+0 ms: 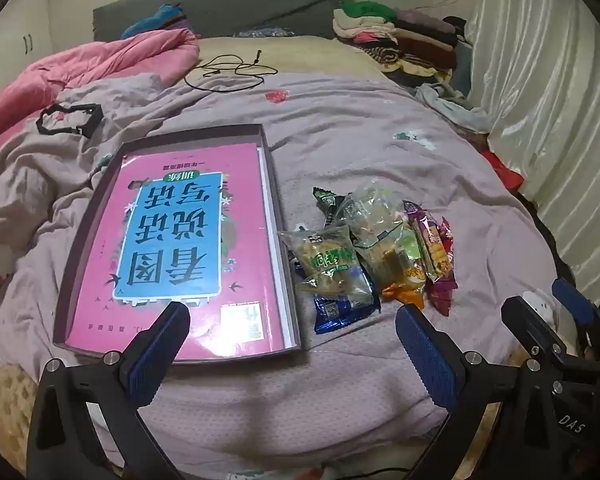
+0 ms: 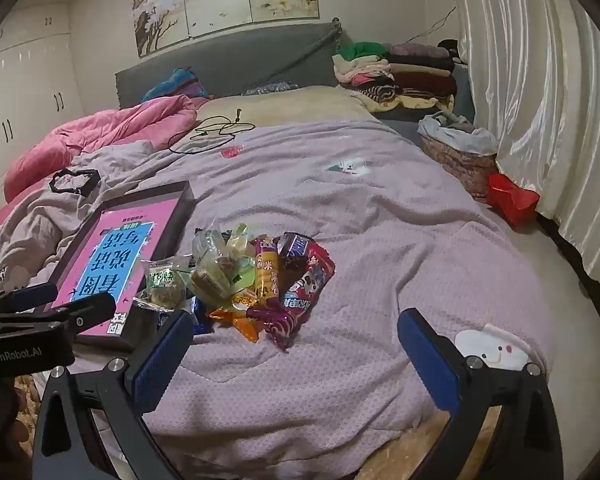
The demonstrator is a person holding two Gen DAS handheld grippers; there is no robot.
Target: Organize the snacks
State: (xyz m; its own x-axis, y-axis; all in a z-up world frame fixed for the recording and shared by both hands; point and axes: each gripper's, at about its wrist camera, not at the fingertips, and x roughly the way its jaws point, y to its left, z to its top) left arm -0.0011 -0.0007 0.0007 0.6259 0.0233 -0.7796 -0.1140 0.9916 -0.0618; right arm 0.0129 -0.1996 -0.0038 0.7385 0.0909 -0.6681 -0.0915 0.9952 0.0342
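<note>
A heap of wrapped snacks (image 1: 374, 256) (image 2: 248, 280) lies on the lilac bedspread, just right of a shallow dark tray (image 1: 288, 280) (image 2: 180, 204). Inside the tray lies a pink and blue book (image 1: 188, 240) (image 2: 112, 264). My left gripper (image 1: 292, 320) hovers open over the tray's near right corner, nothing between its fingers. The right gripper (image 2: 296, 332) is open too, above the bedspread just in front of the snack heap and holding nothing. In the left wrist view the right gripper (image 1: 548, 312) shows at the lower right edge; the left gripper (image 2: 68, 304) shows at the left in the right wrist view.
A black clip-like frame (image 1: 70, 120) (image 2: 74, 180) lies left of the tray's far end. A black cable (image 1: 228, 72) (image 2: 208, 132) lies further back. A pink quilt (image 1: 80, 68), folded clothes (image 2: 400, 72) and a red bag (image 2: 512, 196) line the bed's edges. A curtain (image 2: 540, 100) hangs on the right.
</note>
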